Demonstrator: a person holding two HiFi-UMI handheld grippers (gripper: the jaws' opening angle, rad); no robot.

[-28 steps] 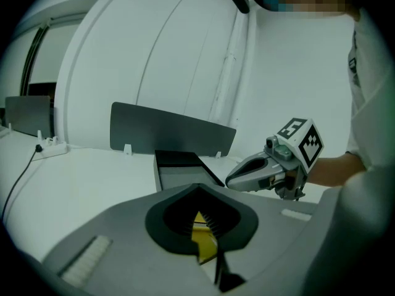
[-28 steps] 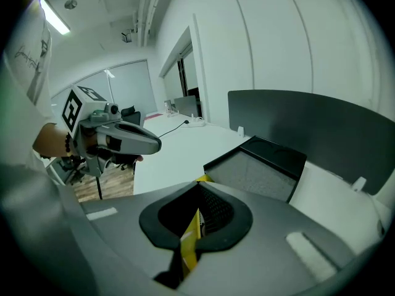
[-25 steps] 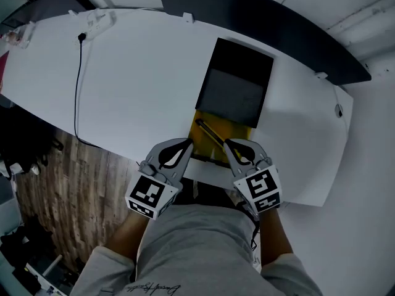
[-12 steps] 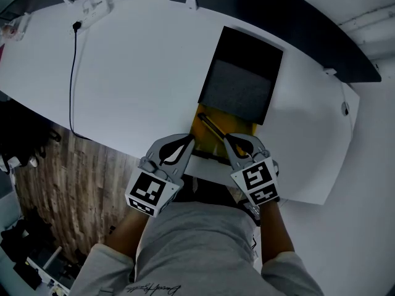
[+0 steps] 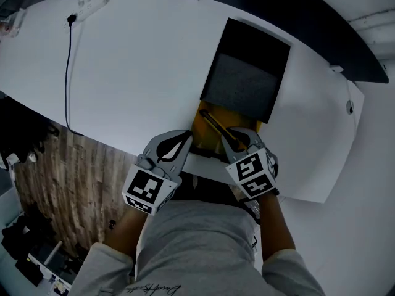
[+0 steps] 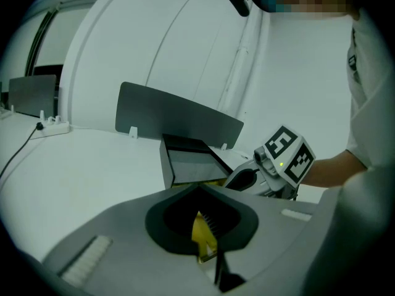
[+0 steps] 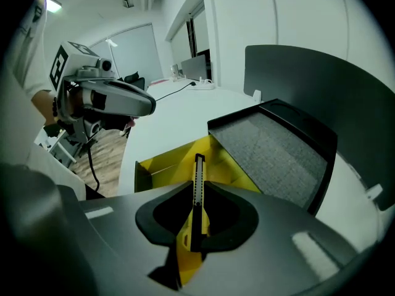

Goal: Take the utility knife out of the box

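White table (image 5: 136,66) carries the box near its front edge. The box is in two parts: a black sleeve (image 5: 247,73) with a grey upper face, lying flat, and a yellow tray (image 5: 207,131) protruding from the sleeve's near end toward the person. Left gripper (image 5: 188,142) is at the tray's left near corner, jaws closed on the tray's yellow wall. Right gripper (image 5: 231,139) is at the tray's right side, jaws clamped on the handle end of the utility knife (image 5: 213,123). The knife, yellow and black, runs diagonally over the open tray, its far end toward the sleeve; contact with the tray floor cannot be determined. A black cable (image 5: 66,73) crosses the table's far left.
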